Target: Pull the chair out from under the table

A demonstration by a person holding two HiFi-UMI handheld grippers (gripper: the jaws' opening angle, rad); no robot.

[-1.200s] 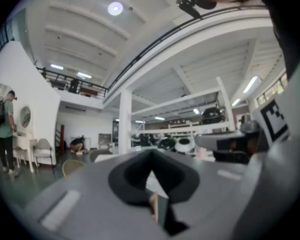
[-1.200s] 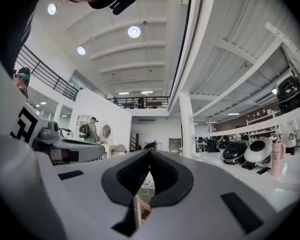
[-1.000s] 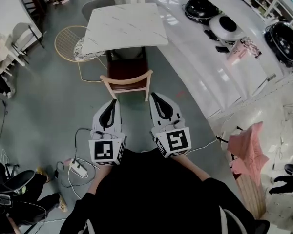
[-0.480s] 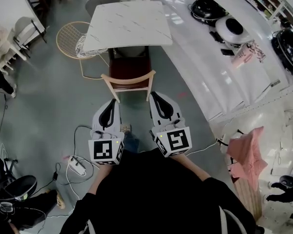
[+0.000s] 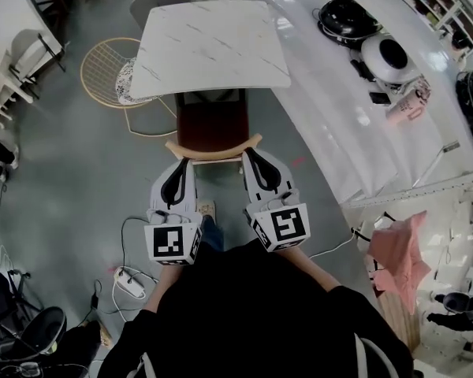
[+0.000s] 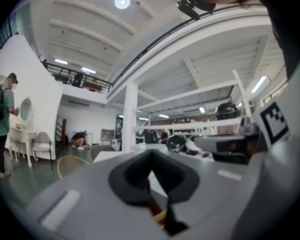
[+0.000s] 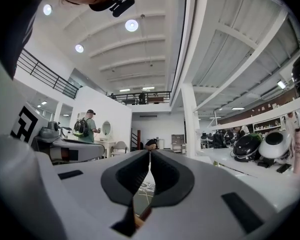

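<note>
Marble-top table (image 5: 209, 46): far centre; its near edge overhangs the chair seat.
Chair (image 5: 213, 128): one, wooden, dark red seat, partly under the table; curved backrest on the near side, clear of the table edge.
Left gripper (image 5: 181, 165): jaws together, nothing between them; tip just near the backrest's left end, contact unclear.
Right gripper (image 5: 250, 154): jaws together, empty; tip at the backrest's right end, contact unclear.
Open room: bare grey floor (image 5: 79, 172) to the left and near of the chair.
Right edge: long white counter (image 5: 331, 124) runs close by.
Wire chair (image 5: 110, 73): one, at the table's left edge.
Containers: two round cookers on the counter, black (image 5: 347, 18) and white (image 5: 390, 57); contents not visible.
</note>
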